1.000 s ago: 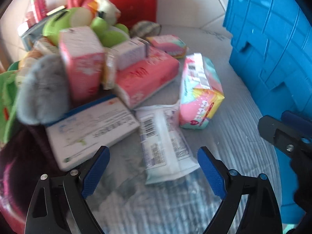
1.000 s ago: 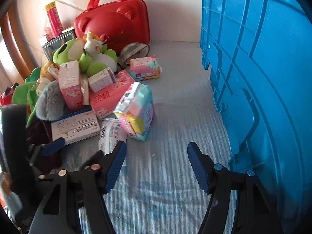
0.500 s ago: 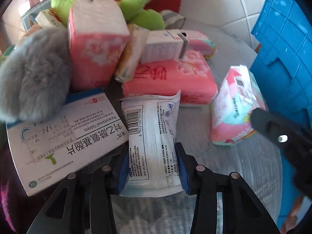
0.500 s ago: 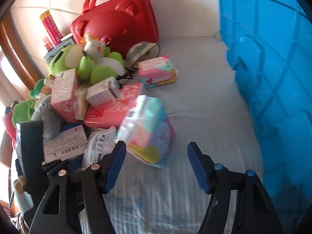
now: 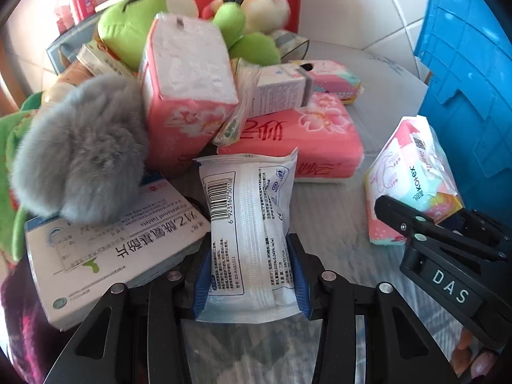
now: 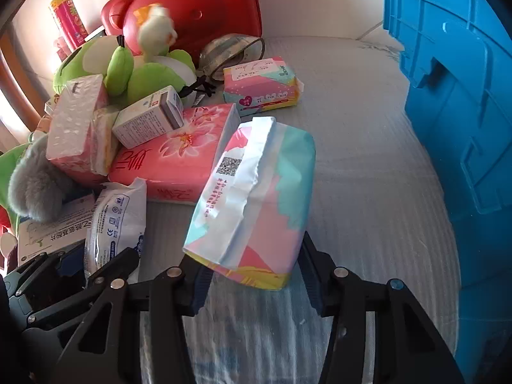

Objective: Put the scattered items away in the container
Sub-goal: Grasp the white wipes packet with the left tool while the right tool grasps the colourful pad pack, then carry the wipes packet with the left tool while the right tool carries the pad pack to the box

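My left gripper (image 5: 251, 280) is shut on a white wipes packet (image 5: 246, 211) with a barcode, its blue pads pressing both sides of the packet's near end. The packet lies on the grey striped mat beside a white medicine box (image 5: 105, 256). My right gripper (image 6: 254, 280) has its jaws closing on a pastel pink-and-teal pad pack (image 6: 256, 198), and the pads touch the pack's lower corners. In the left wrist view the same pack (image 5: 412, 179) stands behind the right gripper's black finger. The blue container (image 6: 448, 96) rises along the right edge; its inside is hidden.
The pile at the left holds pink tissue packs (image 6: 179, 153), a small white carton (image 6: 150, 121), a grey fluffy ball (image 5: 80, 156), a green plush frog (image 6: 144, 73) and a red case (image 6: 198, 6). A second pastel pack (image 6: 262, 86) and a tape roll (image 6: 233, 48) lie behind.
The left gripper moved forward and shut on the white packet. The right gripper came down and forward over the pastel pack, and its jaws narrowed around it.
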